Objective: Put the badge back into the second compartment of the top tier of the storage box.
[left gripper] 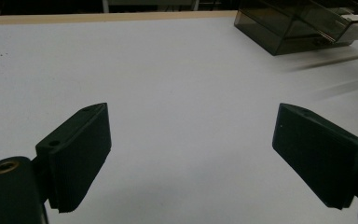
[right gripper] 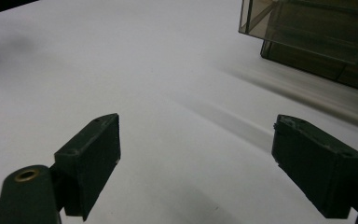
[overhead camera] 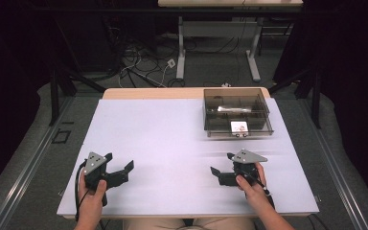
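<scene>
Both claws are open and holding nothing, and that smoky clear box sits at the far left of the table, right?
Not quite. The box sits at the far right of the table, as the high view shows. The rest holds: the left claw and the right claw are both open and hold nothing.

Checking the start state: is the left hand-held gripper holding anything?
No: in the left gripper view the left hand-held gripper has its jaws wide apart with only bare white table between them.
</scene>
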`<state>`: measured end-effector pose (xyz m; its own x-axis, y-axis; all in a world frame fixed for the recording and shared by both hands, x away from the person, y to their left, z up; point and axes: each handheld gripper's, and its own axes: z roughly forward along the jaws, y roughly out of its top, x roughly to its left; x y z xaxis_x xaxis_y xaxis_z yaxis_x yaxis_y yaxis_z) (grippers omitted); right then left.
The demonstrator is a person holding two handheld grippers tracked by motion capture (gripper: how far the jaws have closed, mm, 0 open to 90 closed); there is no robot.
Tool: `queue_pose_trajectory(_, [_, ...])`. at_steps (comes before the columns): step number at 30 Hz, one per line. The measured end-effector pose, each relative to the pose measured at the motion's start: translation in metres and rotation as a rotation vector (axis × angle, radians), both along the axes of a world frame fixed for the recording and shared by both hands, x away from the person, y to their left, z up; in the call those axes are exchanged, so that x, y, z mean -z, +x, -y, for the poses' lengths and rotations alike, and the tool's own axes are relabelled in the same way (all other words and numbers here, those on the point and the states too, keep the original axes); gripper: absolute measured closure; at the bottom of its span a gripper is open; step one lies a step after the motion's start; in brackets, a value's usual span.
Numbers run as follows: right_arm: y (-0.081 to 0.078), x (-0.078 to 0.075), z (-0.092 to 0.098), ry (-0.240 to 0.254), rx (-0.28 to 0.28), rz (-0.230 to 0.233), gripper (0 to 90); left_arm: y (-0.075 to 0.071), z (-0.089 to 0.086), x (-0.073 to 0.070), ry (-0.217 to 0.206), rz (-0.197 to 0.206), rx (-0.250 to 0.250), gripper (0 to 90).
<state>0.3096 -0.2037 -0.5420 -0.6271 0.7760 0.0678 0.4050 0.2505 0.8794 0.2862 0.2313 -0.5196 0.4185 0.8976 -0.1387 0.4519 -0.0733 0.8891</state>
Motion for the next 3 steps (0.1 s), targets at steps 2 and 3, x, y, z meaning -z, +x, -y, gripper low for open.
queue_pose_trajectory(2, [-0.0003,0.0002,-0.0001,0.001,0.001,-0.004,15.2,0.0005,0.0002,-0.0001,0.000,0.000,-0.001,11.9])
queue_pose_trajectory(3, [-0.0003,0.0002,-0.0001,0.001,0.001,-0.004,15.2,0.0005,0.0002,-0.0001,0.000,0.000,-0.001,11.9])
